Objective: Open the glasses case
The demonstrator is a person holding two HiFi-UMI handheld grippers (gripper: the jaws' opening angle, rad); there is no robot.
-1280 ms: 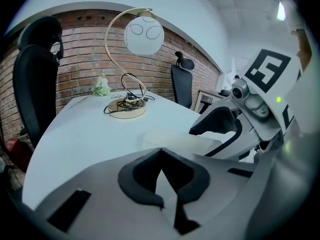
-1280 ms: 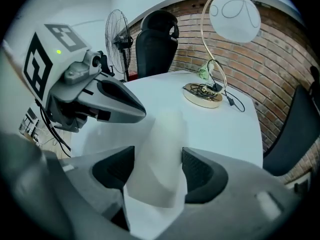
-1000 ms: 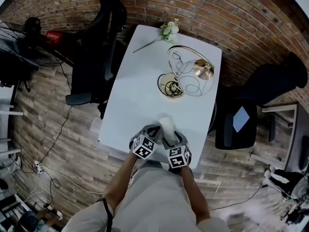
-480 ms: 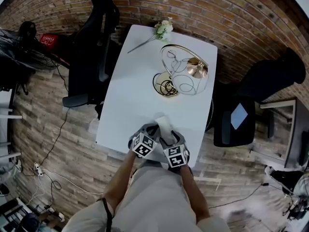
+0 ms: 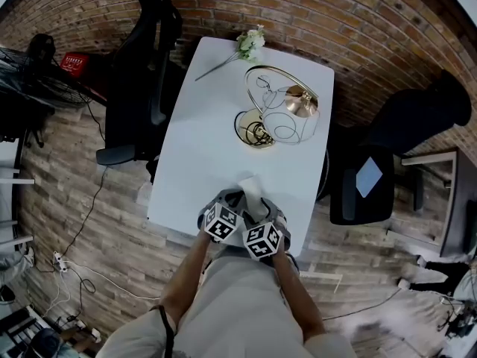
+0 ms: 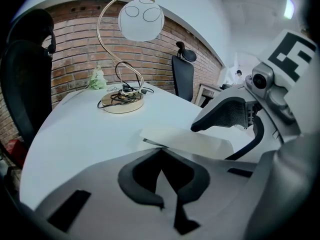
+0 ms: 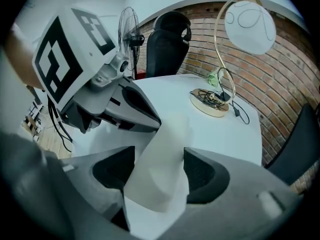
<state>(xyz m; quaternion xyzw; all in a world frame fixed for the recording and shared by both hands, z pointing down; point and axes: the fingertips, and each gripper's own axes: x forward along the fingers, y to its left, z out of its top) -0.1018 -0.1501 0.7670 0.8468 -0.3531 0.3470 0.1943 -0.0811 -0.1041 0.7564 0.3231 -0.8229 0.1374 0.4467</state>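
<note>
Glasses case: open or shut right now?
Just cracked open, it seems: the left gripper pinches the glasses case flap, a dark gap showing beneath; the right gripper clamps its body.

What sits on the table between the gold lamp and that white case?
Nothing: the head view shows only bare table between the lamp and the glasses case.

Pretty soft, even room light, so shadows are faint. The white desk (image 5: 209, 162) is bright, almost blown out, while the floor (image 5: 67, 200) round it goes dim. Heavy fisheye: the brick wall (image 5: 335, 21) bends and the corners go black. Left tool (image 6: 161, 149) and right tool (image 7: 159, 171) look soft up close; the lamp (image 6: 140, 19) is sharper.
</note>
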